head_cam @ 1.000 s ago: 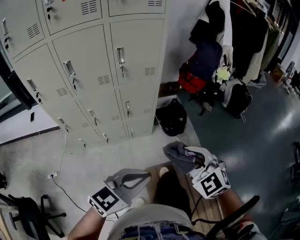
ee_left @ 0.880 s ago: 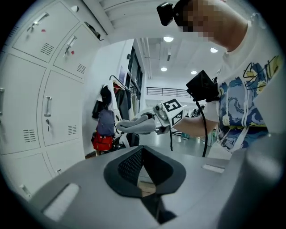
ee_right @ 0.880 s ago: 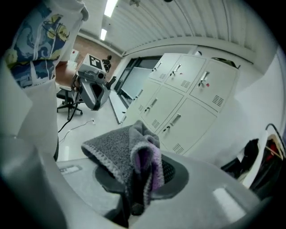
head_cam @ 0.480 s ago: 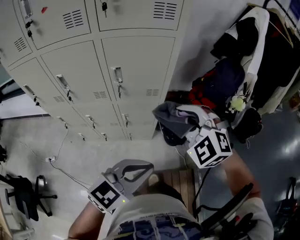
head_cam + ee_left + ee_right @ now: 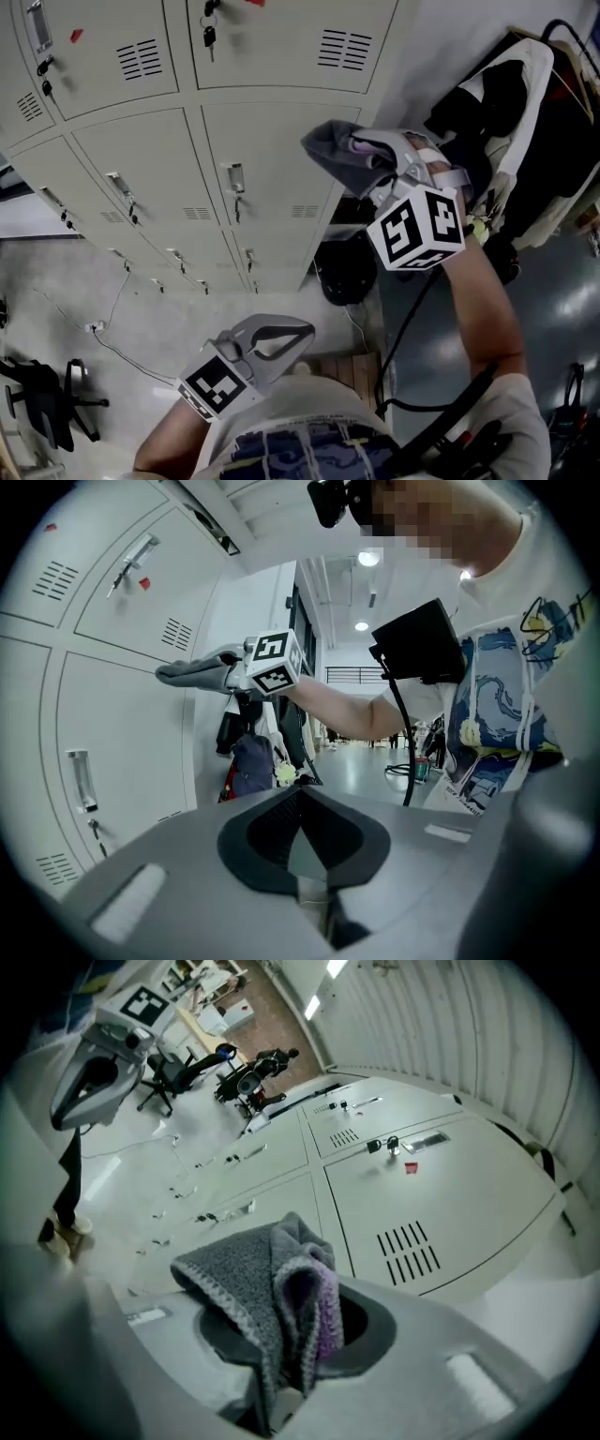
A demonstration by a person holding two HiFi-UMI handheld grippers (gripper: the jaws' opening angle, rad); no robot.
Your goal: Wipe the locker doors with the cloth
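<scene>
Up by the locker doors (image 5: 272,202), my right gripper (image 5: 380,173) pinches the grey cloth (image 5: 337,155) by a bunched fold. It looks soft, light and floppy, so I'd wipe with the loose end. My left gripper (image 5: 272,342) hangs low, jaws pressed together on nothing.

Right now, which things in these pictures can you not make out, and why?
Contact: in the head view the cloth overlaps a locker door; touching or apart, I cannot tell.
Right claw tips: in the right gripper view the cloth covers them.
Upper locker doors: cut off by the head view's top edge.
Red label: right gripper view, print too small.
</scene>
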